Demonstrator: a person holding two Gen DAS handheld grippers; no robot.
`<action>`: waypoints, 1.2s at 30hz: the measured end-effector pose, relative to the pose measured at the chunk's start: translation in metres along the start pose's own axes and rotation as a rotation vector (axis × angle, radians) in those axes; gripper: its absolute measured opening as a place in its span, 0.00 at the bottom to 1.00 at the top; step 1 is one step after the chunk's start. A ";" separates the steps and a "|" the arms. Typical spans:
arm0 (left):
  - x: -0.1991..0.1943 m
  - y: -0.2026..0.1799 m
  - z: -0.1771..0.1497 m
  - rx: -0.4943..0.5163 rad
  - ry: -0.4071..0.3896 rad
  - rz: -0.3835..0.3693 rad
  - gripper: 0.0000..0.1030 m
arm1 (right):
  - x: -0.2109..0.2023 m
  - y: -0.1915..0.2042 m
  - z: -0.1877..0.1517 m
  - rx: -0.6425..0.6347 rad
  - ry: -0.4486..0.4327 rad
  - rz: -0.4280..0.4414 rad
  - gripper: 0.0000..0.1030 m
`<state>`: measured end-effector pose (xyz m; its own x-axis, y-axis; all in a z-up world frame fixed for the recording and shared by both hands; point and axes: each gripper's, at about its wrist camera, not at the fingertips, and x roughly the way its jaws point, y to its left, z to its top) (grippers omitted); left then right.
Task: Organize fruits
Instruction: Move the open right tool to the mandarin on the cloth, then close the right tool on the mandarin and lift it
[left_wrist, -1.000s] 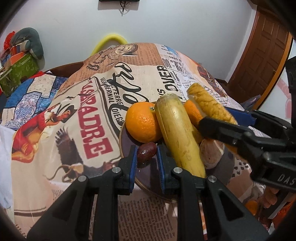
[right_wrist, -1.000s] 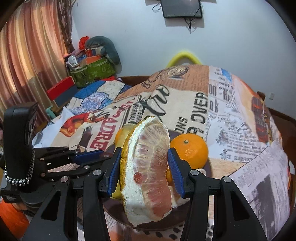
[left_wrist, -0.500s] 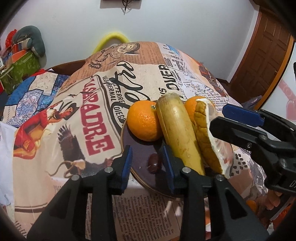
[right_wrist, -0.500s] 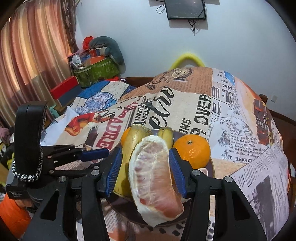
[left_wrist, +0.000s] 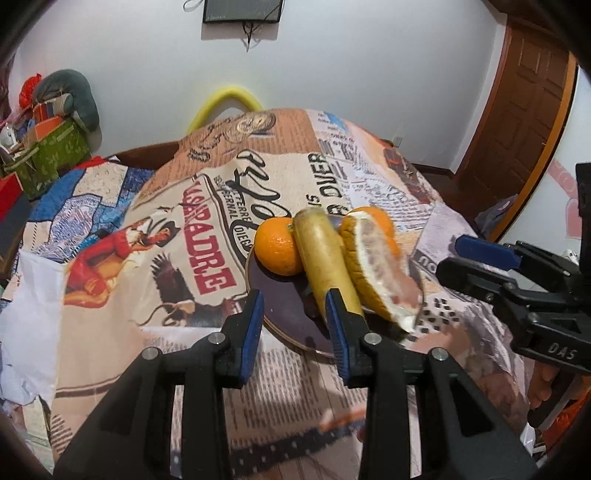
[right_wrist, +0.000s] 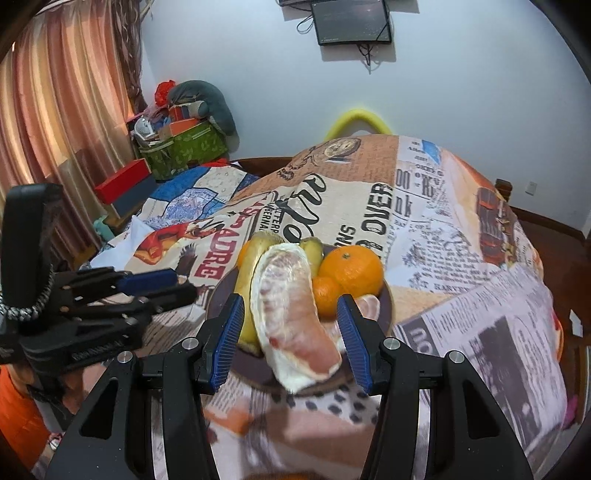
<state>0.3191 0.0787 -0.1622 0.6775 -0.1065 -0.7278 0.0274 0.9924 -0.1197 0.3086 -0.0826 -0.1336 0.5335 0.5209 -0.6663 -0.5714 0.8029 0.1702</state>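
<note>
Both tools hover just short of the dark plate (left_wrist: 280, 317) on the table's newspaper-print cloth (left_wrist: 207, 229), and both are empty. The left hand-held gripper (left_wrist: 293, 328) stands with its jaws apart and nothing between the pads; the right hand-held gripper (right_wrist: 290, 338) is likewise open, the pomelo wedge (right_wrist: 291, 314) lying free on the plate ahead of it. That wedge and the banana (left_wrist: 327, 266) beside it run lengthwise away from the grippers, touching along their sides, with a mandarin (left_wrist: 277, 245) at the far left and another orange (right_wrist: 351, 271) at the far right. The left gripper lines up nearer the banana, the right nearer the wedge. The fruit already sits gathered on the plate.
</note>
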 end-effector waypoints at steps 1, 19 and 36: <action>-0.008 -0.002 -0.001 0.003 -0.008 -0.001 0.33 | -0.005 0.001 -0.002 0.004 -0.001 0.002 0.47; -0.088 -0.038 -0.051 0.050 -0.054 0.007 0.43 | -0.066 0.023 -0.051 -0.030 -0.011 -0.040 0.47; -0.025 -0.047 -0.088 0.062 0.095 -0.010 0.48 | -0.031 -0.003 -0.114 0.041 0.132 -0.056 0.47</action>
<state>0.2358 0.0289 -0.1980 0.6040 -0.1191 -0.7880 0.0813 0.9928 -0.0877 0.2223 -0.1338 -0.1959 0.4761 0.4342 -0.7647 -0.5151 0.8425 0.1578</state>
